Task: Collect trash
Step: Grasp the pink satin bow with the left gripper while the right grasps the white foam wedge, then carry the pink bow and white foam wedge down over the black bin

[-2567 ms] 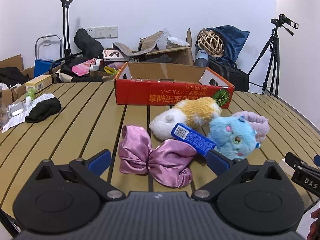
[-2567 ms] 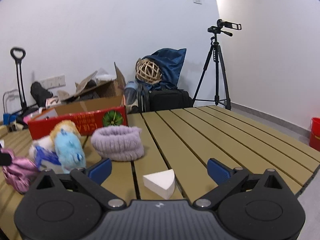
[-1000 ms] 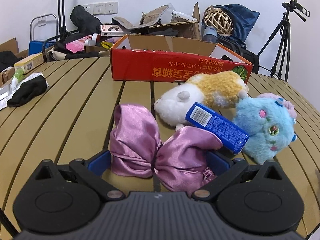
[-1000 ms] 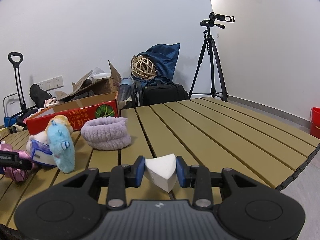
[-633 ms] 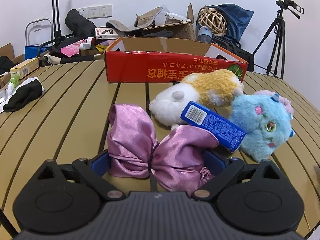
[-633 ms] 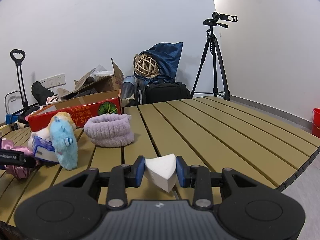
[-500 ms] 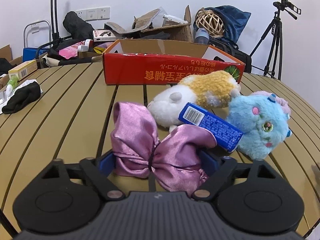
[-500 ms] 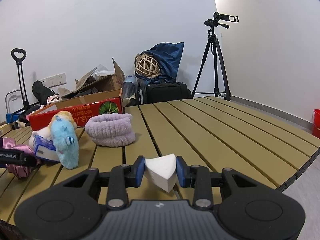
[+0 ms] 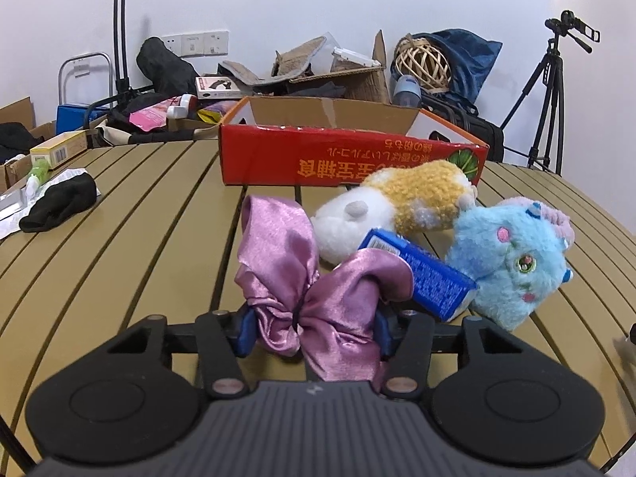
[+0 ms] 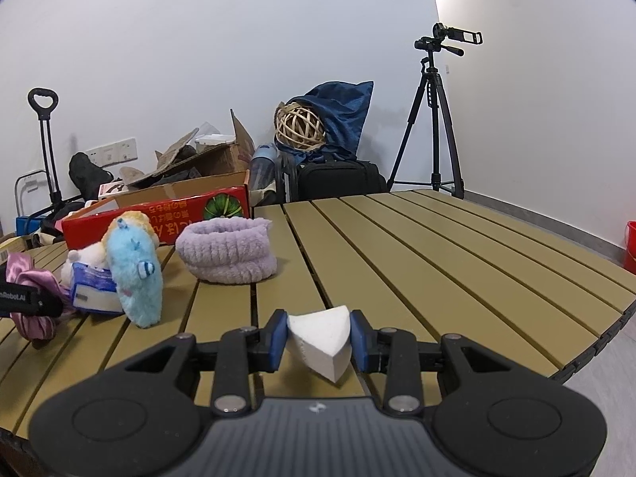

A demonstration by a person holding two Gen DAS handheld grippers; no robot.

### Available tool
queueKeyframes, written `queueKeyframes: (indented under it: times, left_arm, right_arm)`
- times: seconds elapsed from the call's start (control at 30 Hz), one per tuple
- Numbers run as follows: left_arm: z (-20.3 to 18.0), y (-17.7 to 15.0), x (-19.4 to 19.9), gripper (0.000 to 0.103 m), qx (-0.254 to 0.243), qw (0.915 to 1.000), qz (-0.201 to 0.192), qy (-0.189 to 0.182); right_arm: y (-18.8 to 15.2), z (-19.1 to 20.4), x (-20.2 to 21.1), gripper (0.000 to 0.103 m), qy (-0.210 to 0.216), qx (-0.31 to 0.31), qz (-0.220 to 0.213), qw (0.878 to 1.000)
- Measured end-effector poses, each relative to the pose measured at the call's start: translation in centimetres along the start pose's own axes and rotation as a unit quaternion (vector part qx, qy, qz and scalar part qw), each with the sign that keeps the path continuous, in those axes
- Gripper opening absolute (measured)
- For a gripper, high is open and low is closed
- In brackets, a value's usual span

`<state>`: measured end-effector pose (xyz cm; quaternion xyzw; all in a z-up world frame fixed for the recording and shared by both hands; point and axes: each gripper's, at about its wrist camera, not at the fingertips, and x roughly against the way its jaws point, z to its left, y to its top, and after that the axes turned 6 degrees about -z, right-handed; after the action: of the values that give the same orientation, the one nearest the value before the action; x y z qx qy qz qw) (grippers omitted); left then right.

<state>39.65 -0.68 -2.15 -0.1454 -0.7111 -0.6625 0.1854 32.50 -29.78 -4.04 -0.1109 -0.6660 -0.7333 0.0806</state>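
Note:
A pink satin bow [image 9: 290, 274] lies on the slatted wooden table [image 9: 119, 238], bunched up between the blue pads of my left gripper [image 9: 314, 330]. Its jaws are closing and the pads press on the bow's sides. In the right wrist view my right gripper [image 10: 318, 340] is shut on a white foam wedge [image 10: 318, 328], held just above the table. A red cardboard box [image 9: 349, 159] with its top open stands behind the bow. A blue packet [image 9: 433, 278] leans against the bow's right wing.
A white-and-yellow plush [image 9: 397, 206] and a blue plush [image 9: 512, 262] lie right of the bow, with a lilac headband [image 10: 226, 254] beyond them. A black sock [image 9: 59, 206] and papers sit at the far left. Boxes, bags and a tripod [image 10: 433, 119] stand behind the table.
The left jaws have drawn in from wide apart onto the bow, which now bunches up with its wings raised. The right gripper still holds the foam wedge and has not moved.

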Motion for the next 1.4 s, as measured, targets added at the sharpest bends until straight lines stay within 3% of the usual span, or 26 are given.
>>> queueKeyframes:
  times: [0.63, 1.1, 1.4]
  left_arm:
    - [0.8, 0.7, 3.3, 0.053, 0.006, 0.9995, -0.031, 0.007]
    - [0.8, -1.3, 6.6, 0.053, -0.007, 0.9991, -0.038, -0.014]
    - [1.1, -2.8, 9.8, 0.053, -0.006, 0.9979, -0.059, -0.026]
  right_arm:
    - [0.2, 0.9, 1.0, 0.033, 0.022, 0.006, -0.01, 1.0]
    - [-0.2, 3.6, 4.0, 0.033, 0.076, 0.021, -0.018, 0.997]
    - [-1.1, 4.5, 7.1, 0.033, 0.082, 0.023, -0.035, 0.996]
